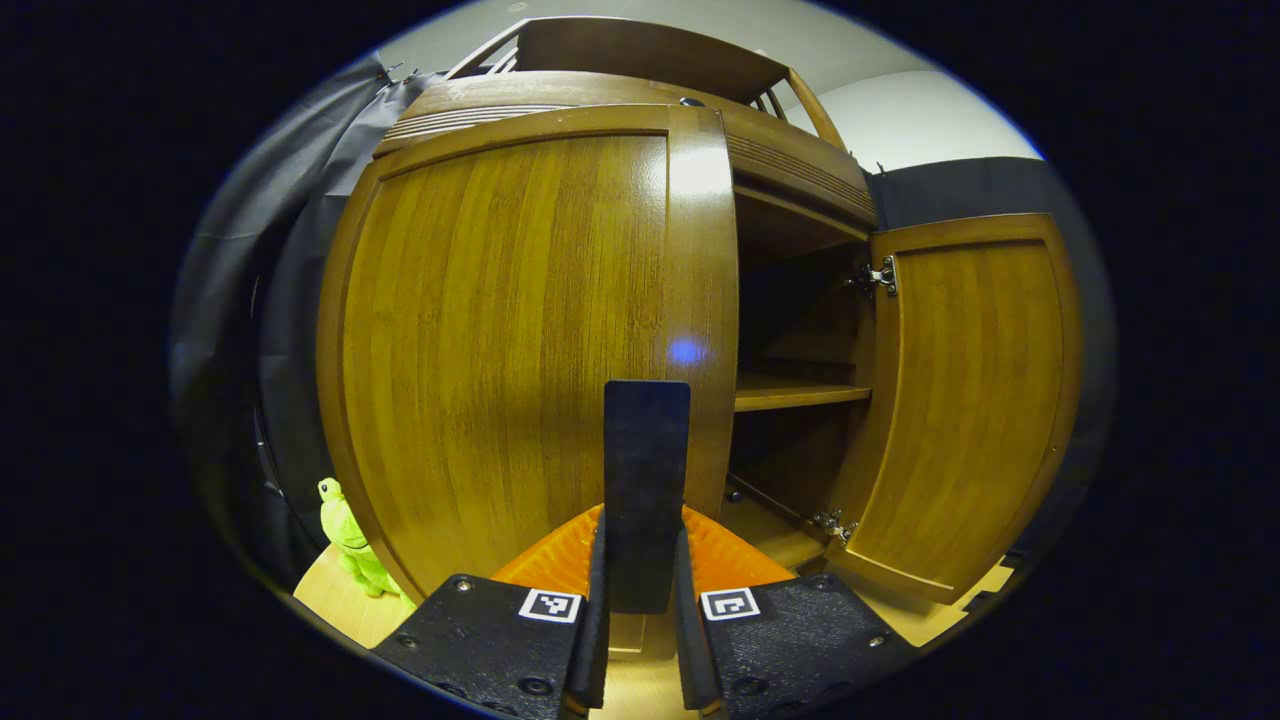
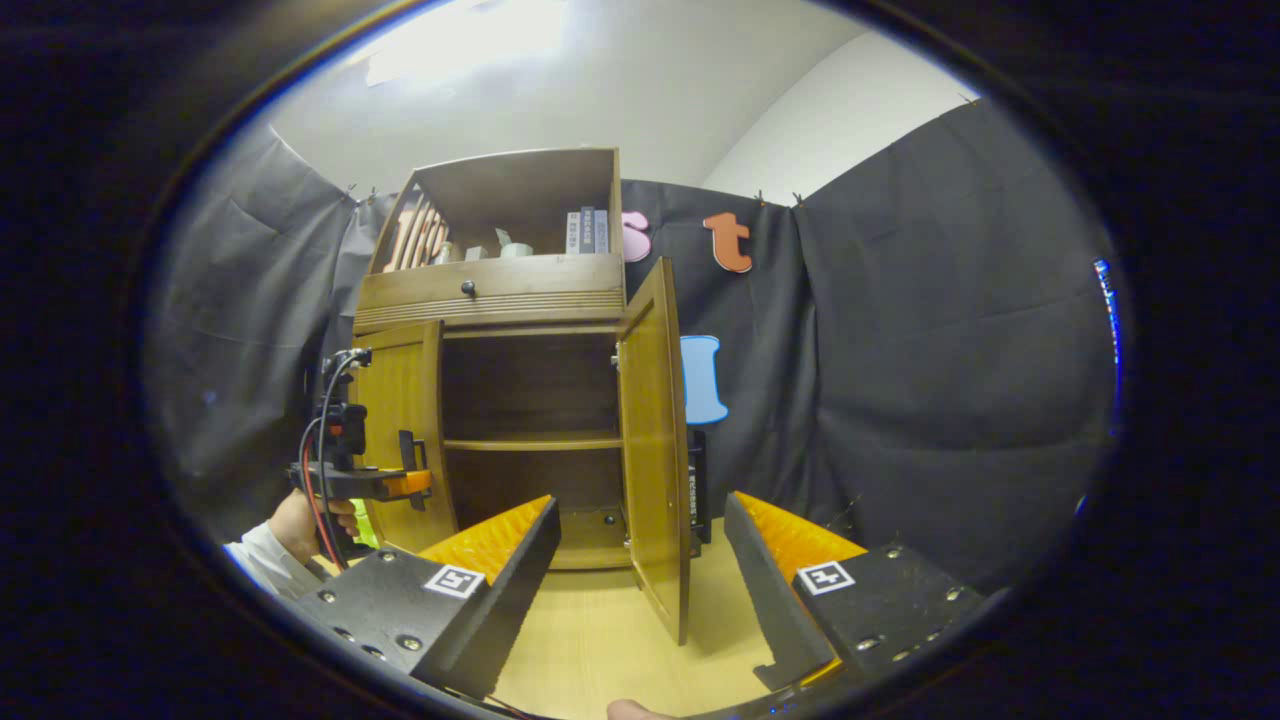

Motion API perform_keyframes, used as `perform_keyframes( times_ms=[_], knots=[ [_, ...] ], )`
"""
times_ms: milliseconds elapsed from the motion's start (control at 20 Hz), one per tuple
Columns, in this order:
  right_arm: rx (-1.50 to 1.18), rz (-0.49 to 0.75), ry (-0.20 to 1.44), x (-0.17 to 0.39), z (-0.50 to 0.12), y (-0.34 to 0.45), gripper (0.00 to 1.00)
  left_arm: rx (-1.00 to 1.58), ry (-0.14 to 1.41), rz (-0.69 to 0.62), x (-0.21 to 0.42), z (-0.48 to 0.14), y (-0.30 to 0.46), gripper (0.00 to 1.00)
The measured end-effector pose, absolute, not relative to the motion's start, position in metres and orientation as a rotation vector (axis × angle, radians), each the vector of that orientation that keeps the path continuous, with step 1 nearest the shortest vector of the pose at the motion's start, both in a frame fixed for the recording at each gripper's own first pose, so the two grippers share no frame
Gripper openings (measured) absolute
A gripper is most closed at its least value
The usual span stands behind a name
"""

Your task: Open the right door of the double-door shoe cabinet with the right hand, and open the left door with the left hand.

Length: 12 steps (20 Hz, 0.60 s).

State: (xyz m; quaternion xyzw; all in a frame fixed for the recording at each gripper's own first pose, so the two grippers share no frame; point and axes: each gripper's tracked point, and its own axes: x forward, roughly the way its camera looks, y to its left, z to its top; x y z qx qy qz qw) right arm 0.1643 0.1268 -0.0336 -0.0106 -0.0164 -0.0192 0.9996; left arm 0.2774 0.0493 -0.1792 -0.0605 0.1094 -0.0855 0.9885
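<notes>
Half the job looks done: right door stands swung wide, my right gripper gapes empty well back from it, while my left gripper, fingers nearly together, sits at the left door, which seems barely ajar.

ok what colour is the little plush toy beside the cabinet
Bright yellow-green; the plush toy shows best in the left gripper view.

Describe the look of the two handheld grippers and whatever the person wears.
Each gripper has a dark textured body with screws, a square black-and-white marker tag per finger base, and ribbed orange wedges behind the fingers. In the right gripper view, the left gripper shows an orange-and-black handle with red and black cables. The hand wears a white sleeve.
</notes>
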Motion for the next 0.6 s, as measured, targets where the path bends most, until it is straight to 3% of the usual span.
perform_keyframes(
  times_ms=[600],
  knots=[
    [-0.027, -0.009, 0.004, 0.179, -0.055, 0.149, 0.98, -0.124, 0.21, -0.204, 0.275, -0.174, 0.049, 0.27]
  ],
)
